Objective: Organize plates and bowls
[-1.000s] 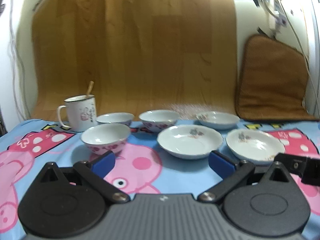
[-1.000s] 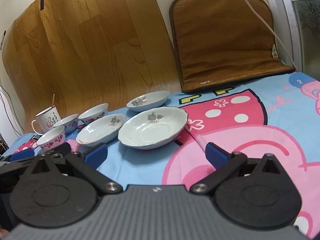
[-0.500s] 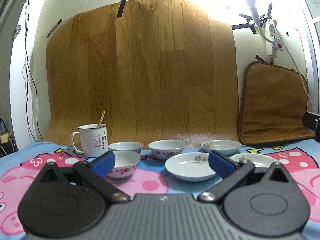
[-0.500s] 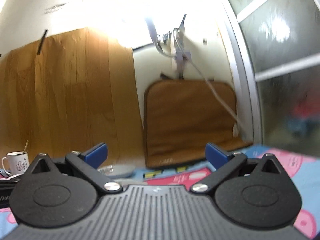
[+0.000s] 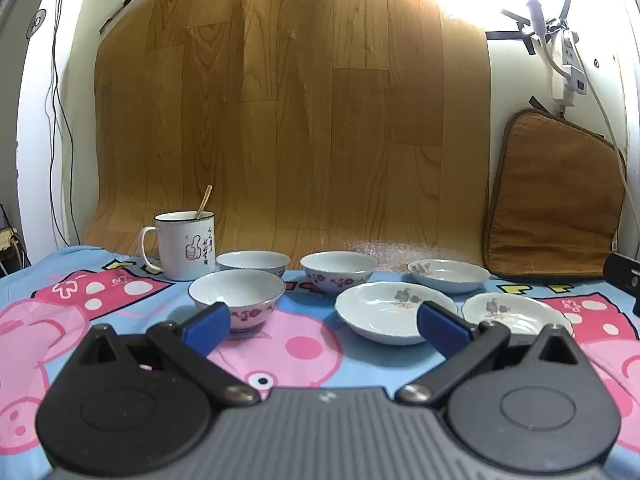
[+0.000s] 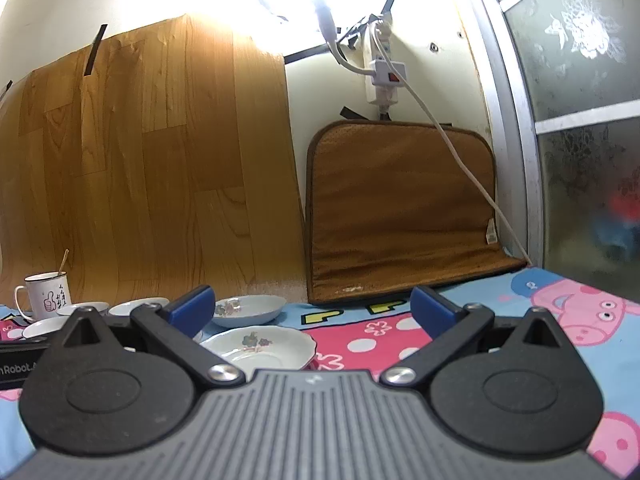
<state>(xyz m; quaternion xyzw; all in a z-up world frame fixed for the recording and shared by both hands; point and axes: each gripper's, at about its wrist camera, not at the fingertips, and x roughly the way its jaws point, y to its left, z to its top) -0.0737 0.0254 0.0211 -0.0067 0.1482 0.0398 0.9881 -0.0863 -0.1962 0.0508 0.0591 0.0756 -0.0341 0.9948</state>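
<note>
The left gripper [image 5: 322, 320] is held low and level above the cartoon cloth [image 5: 100, 300] on the counter, looking straight toward the dishes; its blue fingers are spread wide and hold nothing. Just beyond its left finger [image 5: 206, 326] stands the near bowl [image 5: 237, 306]. Two more bowls [image 5: 253, 264] [image 5: 339, 270] stand behind it, in front of the wooden sheet [image 5: 292, 120]. Right of them lie three shallow plates: one near the middle [image 5: 384, 316], one at the right [image 5: 516, 312], and one farther back [image 5: 448, 276]. A white mug [image 5: 186, 248] with a spoon stands far left.

The right gripper [image 6: 310, 312] is also low and level, to the right of the dishes, its jaws wide apart and empty. A flowered plate [image 6: 260, 346] lies just beyond its left finger [image 6: 192, 306]. A brown cushion [image 6: 400, 208] leans on the wall ahead.
</note>
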